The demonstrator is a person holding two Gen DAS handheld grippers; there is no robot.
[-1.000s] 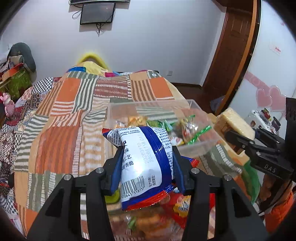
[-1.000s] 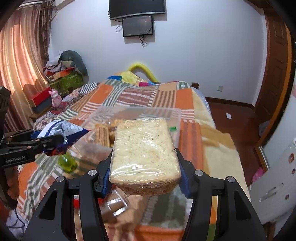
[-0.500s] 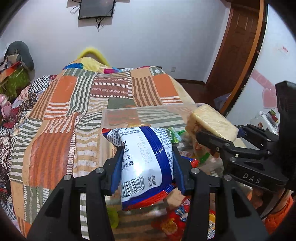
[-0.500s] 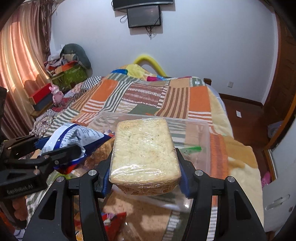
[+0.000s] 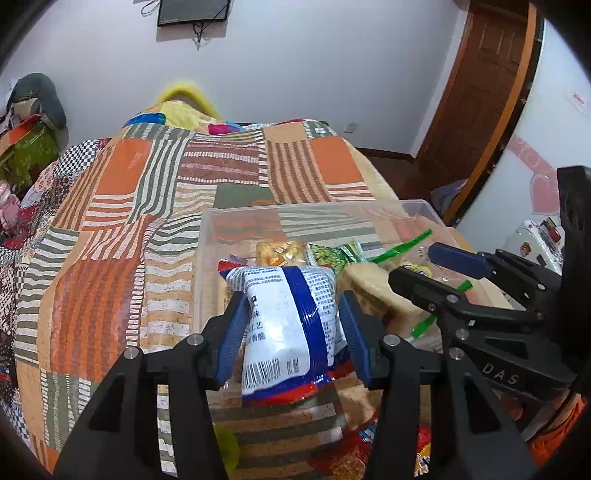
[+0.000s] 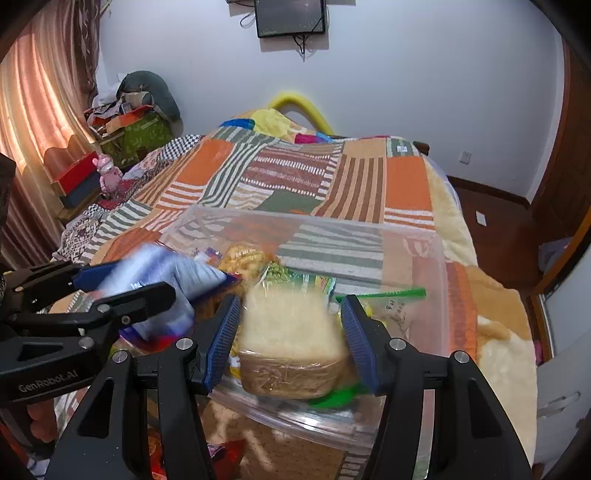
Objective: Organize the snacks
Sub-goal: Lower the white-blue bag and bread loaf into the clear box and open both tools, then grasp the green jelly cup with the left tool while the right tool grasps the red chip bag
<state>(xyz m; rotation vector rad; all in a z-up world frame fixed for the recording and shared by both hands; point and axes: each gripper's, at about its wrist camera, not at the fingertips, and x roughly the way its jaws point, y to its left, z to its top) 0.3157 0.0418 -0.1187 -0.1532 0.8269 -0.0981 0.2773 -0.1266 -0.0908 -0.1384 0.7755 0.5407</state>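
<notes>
- The left hand-held gripper [image 5: 291,325] is clenched on a blue and white snack bag [image 5: 286,325], its blue pads pressing both sides of the bag, which stands upright with a barcode at its lower end.
- The bag is held above the near left edge of a clear plastic bin [image 5: 258,218], which sits just ahead of that gripper on a bed covered by a patchwork quilt [image 5: 122,221] of orange, green and striped squares.
- The right hand-held gripper [image 6: 290,332] is spread wide; a wrapped block of pale bread [image 6: 291,332] lies between its blue pads, blurred, with a gap on each side, low inside the bin.
- From the left gripper's view, the right gripper [image 5: 436,273] reaches in from the right over the bin, directly above the bread [image 5: 373,288].
- Further ahead inside the bin lie a small orange snack pack [image 5: 280,251] and a green snack pack [image 5: 334,253], side by side, beyond the bag's top.
- Below and nearer than both grippers, loose red and orange wrappers [image 5: 369,443] lie on the quilt.
- Far ahead, a dark screen [image 6: 290,16] hangs on the white wall.
</notes>
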